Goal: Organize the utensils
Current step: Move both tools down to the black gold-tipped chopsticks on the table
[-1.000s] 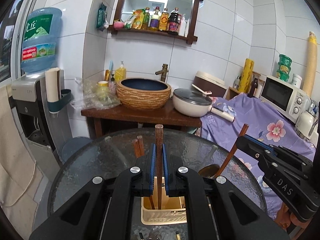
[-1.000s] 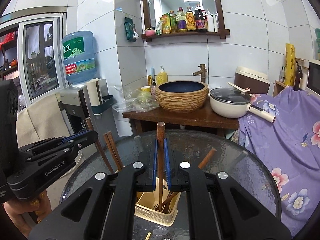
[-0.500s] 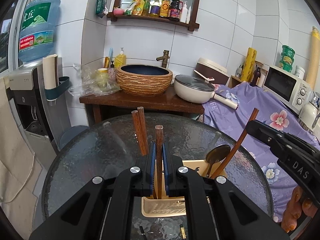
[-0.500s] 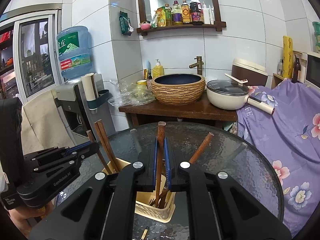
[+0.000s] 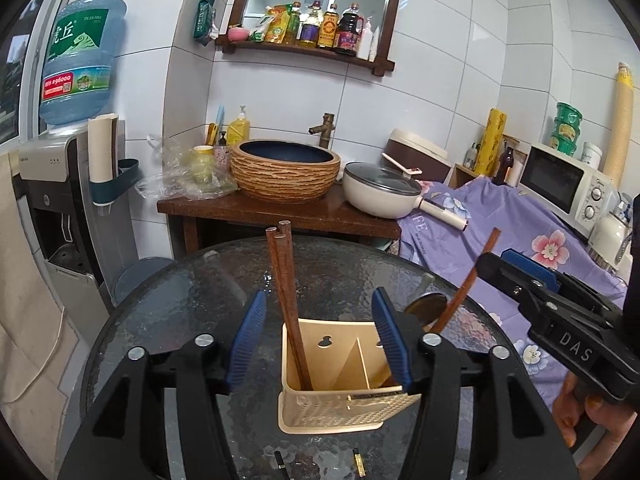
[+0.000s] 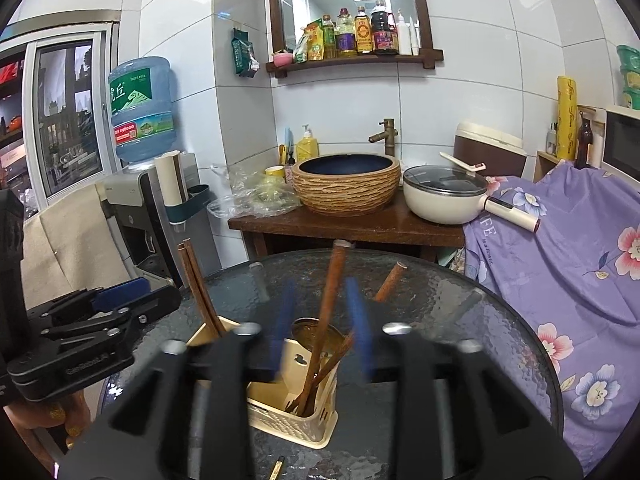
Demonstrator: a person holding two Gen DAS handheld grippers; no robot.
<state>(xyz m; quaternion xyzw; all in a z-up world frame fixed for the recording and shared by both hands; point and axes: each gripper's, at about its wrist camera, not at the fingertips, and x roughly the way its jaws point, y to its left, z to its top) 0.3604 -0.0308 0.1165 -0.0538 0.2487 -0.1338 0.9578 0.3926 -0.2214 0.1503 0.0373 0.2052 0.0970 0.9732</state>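
We see both fingers opening, nothing clamped: left gripper (image 5: 320,340), right gripper (image 6: 322,322). Brown wooden chopsticks (image 5: 288,300) in beige plastic slotted holder (image 5: 340,404), frame centre, round glass table (image 5: 180,320). Risk: withdrawing fingers snag sticks, tip light holder.

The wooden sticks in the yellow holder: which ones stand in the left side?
The pair of chopsticks stands together in the holder's left compartment; the wooden-handled spoon leans in the right one.

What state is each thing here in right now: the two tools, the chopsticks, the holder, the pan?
Left tool: opening, nothing gripped.
Right tool: opening, utensil between but loose.
Chopsticks: standing tilted in holder.
Holder: upright on glass table.
Pan: lid on.
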